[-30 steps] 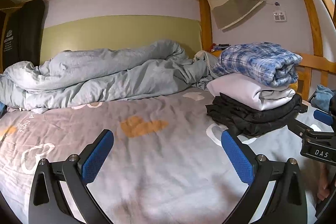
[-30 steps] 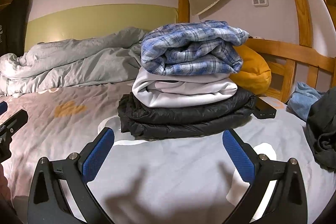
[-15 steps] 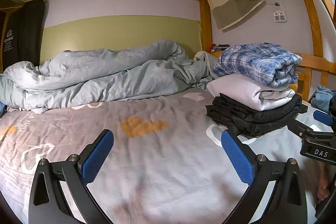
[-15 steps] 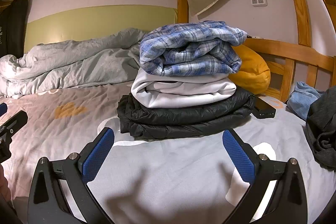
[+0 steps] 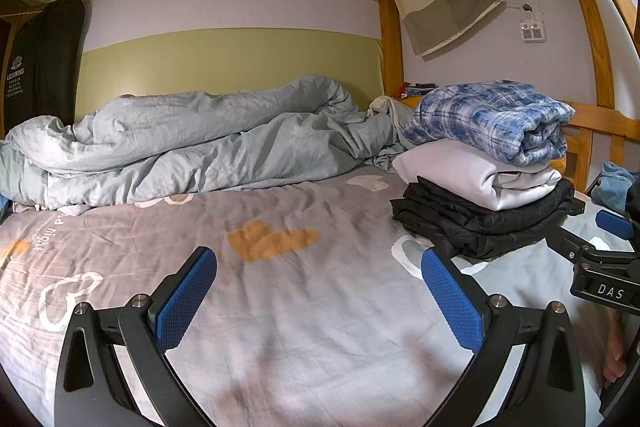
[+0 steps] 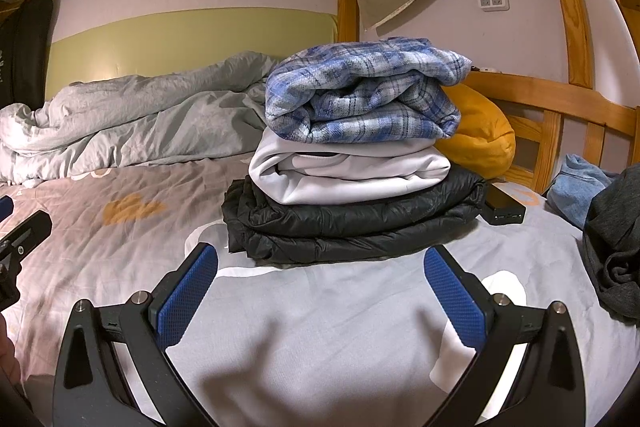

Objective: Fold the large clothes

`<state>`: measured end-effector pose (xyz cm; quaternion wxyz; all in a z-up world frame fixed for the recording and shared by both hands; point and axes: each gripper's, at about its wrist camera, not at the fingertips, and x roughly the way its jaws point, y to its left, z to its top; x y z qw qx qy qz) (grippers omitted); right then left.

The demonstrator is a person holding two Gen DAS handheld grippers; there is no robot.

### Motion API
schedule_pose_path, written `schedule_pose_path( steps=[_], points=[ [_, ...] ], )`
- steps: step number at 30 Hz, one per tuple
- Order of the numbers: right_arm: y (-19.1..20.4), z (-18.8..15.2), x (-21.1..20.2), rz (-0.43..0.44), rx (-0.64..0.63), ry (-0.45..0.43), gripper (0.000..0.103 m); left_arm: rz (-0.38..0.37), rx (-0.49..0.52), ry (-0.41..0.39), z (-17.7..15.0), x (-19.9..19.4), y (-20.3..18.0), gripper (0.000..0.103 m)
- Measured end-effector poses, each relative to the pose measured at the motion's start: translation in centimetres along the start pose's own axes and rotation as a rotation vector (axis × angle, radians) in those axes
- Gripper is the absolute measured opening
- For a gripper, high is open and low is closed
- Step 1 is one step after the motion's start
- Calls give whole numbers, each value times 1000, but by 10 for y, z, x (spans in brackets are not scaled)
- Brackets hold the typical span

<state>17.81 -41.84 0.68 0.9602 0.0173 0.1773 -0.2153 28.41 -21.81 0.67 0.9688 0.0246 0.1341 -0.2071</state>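
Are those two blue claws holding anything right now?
No. The left gripper and right gripper are both open and empty above the bedsheet.

Sitting on bed: 3 folded garments in 1 stack – plaid shirt (image 6: 364,95), white top (image 6: 348,173), black jacket (image 6: 356,223). Also lying around: 1 duvet (image 5: 192,143), 1 yellow pillow (image 6: 480,135), 1 power bank (image 6: 505,207), 2 unfolded clothes: denim (image 6: 580,187), dark grey (image 6: 614,247).
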Motion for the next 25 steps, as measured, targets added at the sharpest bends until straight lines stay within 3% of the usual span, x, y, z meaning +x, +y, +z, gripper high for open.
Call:
schedule_pose_path(
  steps=[25],
  points=[
    [-6, 0, 11, -1, 20, 43, 102, -15, 5, 12, -2, 0, -3, 103]
  ],
)
